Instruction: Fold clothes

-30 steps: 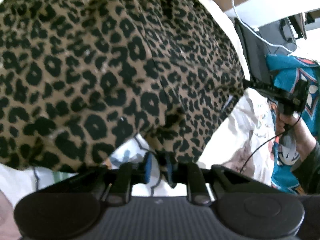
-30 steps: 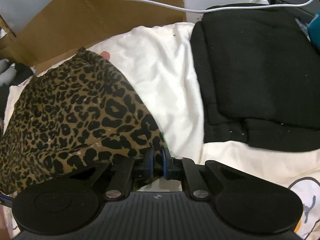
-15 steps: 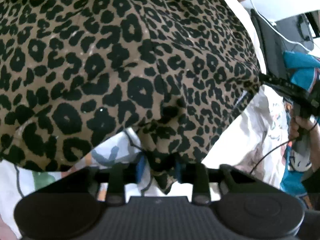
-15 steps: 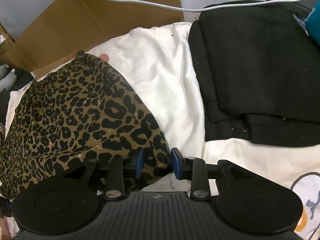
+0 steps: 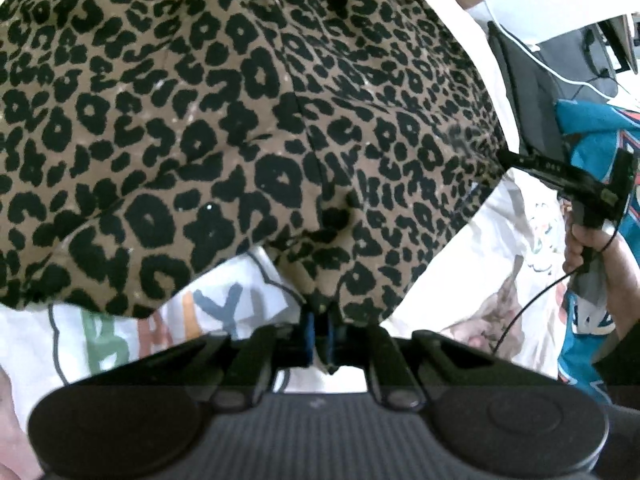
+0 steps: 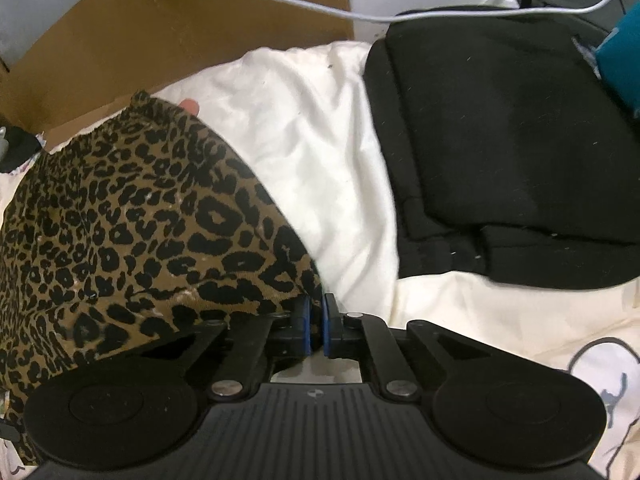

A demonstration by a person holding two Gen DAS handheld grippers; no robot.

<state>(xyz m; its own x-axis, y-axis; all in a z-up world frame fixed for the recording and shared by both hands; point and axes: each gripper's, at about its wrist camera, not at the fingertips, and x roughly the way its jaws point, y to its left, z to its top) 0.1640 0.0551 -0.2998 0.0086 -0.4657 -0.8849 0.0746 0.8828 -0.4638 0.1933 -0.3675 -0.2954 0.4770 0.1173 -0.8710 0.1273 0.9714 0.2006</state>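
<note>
White bedding (image 5: 436, 280) with printed lettering lies under your left gripper (image 5: 319, 334), clenched on the hem of the leopard-print garment (image 5: 240, 120), which blocks most of this view. From your right wrist, cream sheet (image 6: 320, 140), folded black clothing (image 6: 500, 140), cardboard (image 6: 160, 20) behind; your right gripper (image 6: 315, 328) pinches the garment's corner.

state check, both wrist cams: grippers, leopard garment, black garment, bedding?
Left gripper: shut, pinching the leopard fabric's edge.
Right gripper: shut on the garment's other corner.
Leopard-print brown and black garment: held by both grippers, spread out, not folded.
Black fabric garment: folded, lying on the bedding.
White printed bedding: wrinkled, beneath both garments.
</note>
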